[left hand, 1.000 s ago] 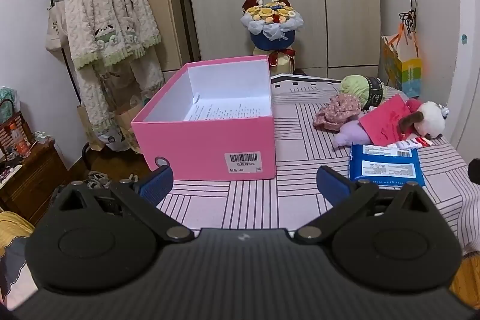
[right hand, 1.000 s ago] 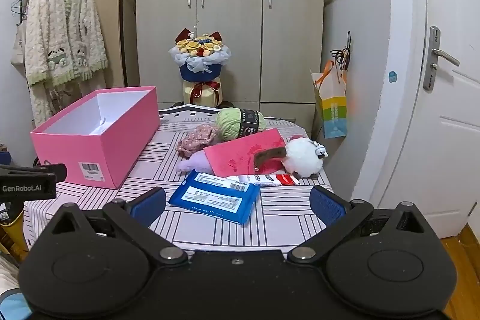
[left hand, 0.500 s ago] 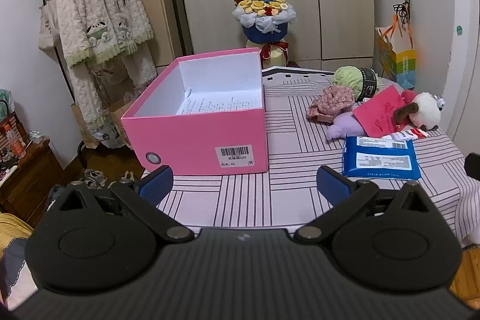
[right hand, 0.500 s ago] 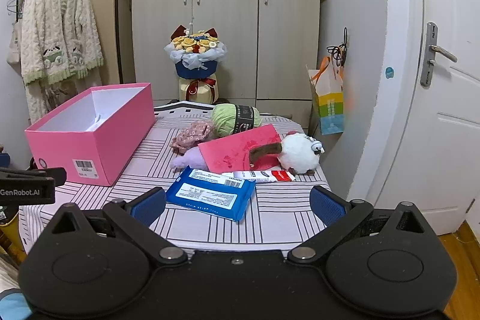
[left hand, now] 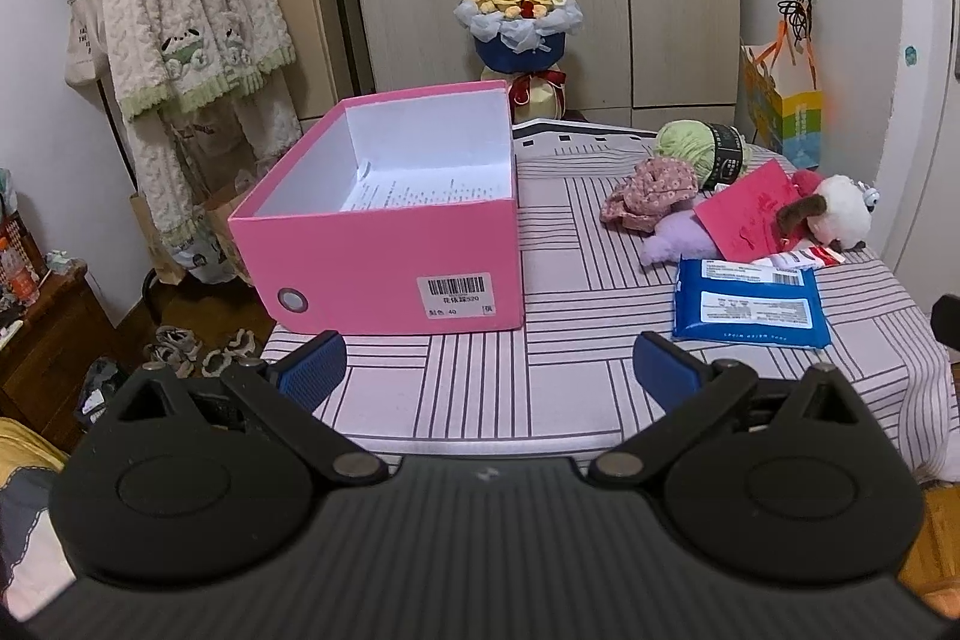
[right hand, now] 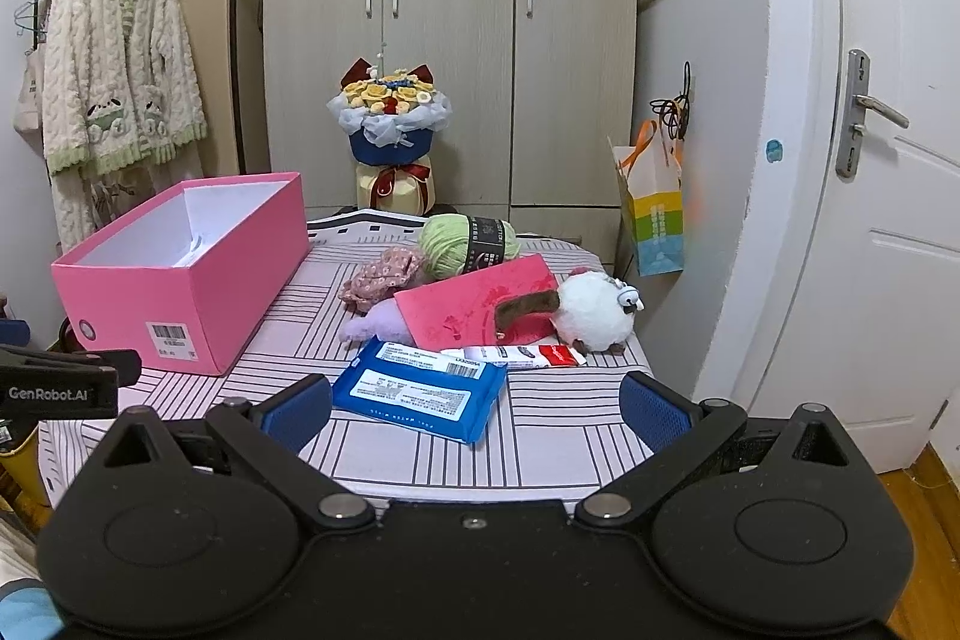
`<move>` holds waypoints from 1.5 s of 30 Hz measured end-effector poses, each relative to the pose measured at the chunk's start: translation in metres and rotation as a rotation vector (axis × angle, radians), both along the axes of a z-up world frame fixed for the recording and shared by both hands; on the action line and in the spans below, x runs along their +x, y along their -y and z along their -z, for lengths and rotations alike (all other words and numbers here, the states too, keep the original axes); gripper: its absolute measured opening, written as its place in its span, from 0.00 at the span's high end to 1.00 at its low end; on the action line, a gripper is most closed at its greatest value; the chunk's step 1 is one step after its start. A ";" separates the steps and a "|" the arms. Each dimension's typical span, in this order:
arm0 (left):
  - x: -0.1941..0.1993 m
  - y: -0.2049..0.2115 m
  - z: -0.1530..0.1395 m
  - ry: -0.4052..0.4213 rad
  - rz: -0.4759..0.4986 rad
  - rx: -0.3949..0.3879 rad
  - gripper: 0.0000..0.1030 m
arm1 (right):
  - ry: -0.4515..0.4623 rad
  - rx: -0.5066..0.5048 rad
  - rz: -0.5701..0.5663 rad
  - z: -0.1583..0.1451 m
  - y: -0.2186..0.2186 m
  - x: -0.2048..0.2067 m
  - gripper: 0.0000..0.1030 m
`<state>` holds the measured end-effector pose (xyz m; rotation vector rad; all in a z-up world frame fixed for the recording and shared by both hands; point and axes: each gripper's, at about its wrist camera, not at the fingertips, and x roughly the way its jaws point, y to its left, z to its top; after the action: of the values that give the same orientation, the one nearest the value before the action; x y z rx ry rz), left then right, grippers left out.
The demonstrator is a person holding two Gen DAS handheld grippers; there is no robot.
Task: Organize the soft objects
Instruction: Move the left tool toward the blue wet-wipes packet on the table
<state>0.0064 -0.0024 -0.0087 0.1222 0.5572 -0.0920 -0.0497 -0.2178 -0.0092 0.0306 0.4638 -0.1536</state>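
Soft things lie bunched at the far right of the striped tablecloth point(right hand: 540, 436): a green yarn ball point(right hand: 465, 244) at the back, a floral fabric bundle point(right hand: 384, 274) just beside it, a lilac plush point(right hand: 375, 322) half under a pink card point(right hand: 474, 307), and a white plush sheep point(right hand: 597, 310) touching the card's right edge. A red-and-white tube point(right hand: 522, 355) lies in front of the sheep, and a blue wipes pack point(right hand: 420, 388) sits nearest the table's front edge, its corner overlapping the tube.

On the left of the table stands an open pink box point(left hand: 384, 256), well apart from the pile, with only a printed sheet on its white floor.

Both claws hover over the near edge of the table, holding nothing. The left gripper point(left hand: 489, 370) has its blue pads spread wide, facing the box's front wall. The right gripper point(right hand: 474, 409) is likewise spread wide, with the wipes pack between its pads but farther off.
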 end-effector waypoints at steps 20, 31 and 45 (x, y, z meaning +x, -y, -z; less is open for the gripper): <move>0.004 0.001 0.006 -0.023 0.016 -0.019 0.00 | -0.017 -0.017 -0.007 0.008 -0.004 0.006 0.00; -0.008 -0.005 0.001 0.067 0.040 -0.097 0.02 | -0.015 -0.025 -0.007 0.010 -0.005 0.006 0.00; -0.010 -0.009 0.004 0.093 0.028 -0.087 0.02 | -0.015 -0.032 -0.013 0.010 -0.005 0.004 0.00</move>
<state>-0.0038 0.0064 -0.0131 0.0491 0.4584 -0.1367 -0.0455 -0.2127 -0.0196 -0.0052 0.4764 -0.1487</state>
